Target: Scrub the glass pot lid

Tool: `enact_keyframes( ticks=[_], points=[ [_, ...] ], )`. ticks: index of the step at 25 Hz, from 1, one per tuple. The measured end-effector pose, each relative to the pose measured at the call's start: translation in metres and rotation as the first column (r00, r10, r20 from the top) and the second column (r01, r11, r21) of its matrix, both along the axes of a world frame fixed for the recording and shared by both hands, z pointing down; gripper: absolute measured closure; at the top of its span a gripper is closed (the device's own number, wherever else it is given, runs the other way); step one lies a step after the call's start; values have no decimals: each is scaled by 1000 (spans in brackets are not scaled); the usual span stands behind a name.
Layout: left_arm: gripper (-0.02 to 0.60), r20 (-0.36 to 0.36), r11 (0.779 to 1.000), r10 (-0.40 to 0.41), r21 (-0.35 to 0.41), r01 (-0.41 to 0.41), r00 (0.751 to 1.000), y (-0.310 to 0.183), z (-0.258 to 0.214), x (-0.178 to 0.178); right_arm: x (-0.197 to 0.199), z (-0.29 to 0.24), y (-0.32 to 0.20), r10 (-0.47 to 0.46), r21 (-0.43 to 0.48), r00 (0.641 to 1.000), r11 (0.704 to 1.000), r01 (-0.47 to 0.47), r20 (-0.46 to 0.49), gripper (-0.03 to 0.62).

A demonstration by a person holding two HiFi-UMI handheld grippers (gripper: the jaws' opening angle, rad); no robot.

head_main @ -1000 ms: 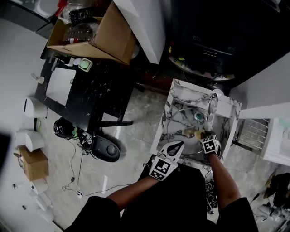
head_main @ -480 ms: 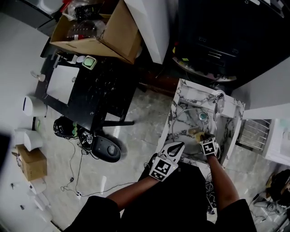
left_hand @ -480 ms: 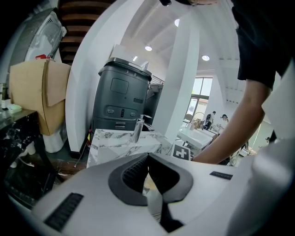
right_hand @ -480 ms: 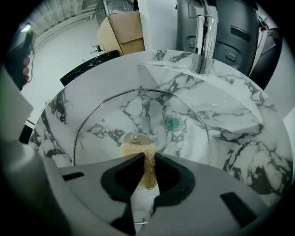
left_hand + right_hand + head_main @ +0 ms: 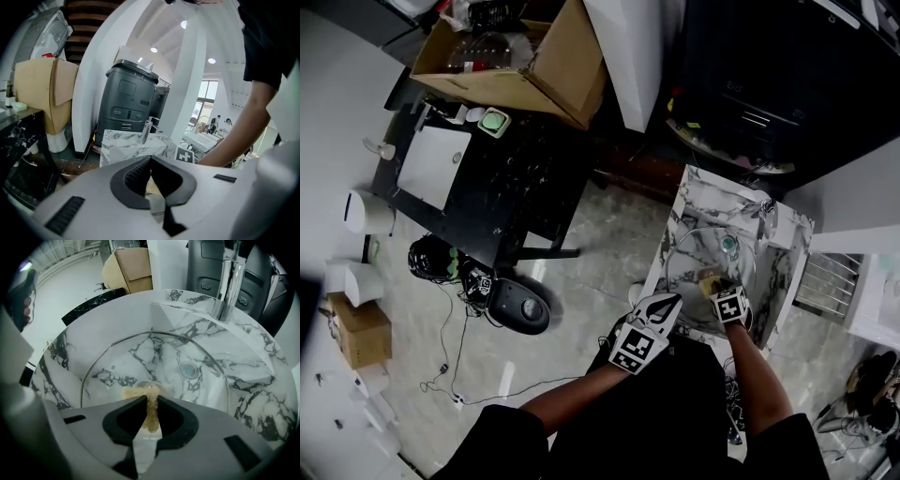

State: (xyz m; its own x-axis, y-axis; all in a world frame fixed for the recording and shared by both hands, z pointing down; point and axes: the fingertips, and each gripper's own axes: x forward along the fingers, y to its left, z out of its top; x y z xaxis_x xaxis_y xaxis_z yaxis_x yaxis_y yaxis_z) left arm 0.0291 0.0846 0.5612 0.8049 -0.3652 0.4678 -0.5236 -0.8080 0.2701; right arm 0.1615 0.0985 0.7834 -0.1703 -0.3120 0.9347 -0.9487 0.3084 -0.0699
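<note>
Scrubbing goes well if the right claw [image 5: 151, 399], clamped on the scrubber [image 5: 137, 392], rubs circles over the glass lid [image 5: 140, 352]; the left claw [image 5: 150, 159] is closed, empty.

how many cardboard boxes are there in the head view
2. A large open box sits at the top, by the black table; a small box stands on the floor near the left edge. More may be hidden outside the view.

Pale, possibly marble floor [image 5: 581, 253]; black table [image 5: 516, 187]; cardboard box [image 5: 553, 75].
</note>
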Motion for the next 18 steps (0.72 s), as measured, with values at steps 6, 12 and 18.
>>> enact_keyframes(
  ticks=[6, 12, 18],
  points=[
    [565, -21, 1000, 9, -5, -9, 1000, -8, -2, -12, -20, 1, -6, 2, -8, 1000, 1000, -2, -1, 530],
    [565, -36, 999, 35, -4, -35, 999, -18, -2, -23, -39, 1, -16, 3, -9, 1000, 1000, -3, -2, 530],
    [566, -51, 1000, 26, -4, -26, 998, -37, -3, -40, -54, 0, -25, 33, -5, 999, 999, -33, -5, 530]
  ],
)
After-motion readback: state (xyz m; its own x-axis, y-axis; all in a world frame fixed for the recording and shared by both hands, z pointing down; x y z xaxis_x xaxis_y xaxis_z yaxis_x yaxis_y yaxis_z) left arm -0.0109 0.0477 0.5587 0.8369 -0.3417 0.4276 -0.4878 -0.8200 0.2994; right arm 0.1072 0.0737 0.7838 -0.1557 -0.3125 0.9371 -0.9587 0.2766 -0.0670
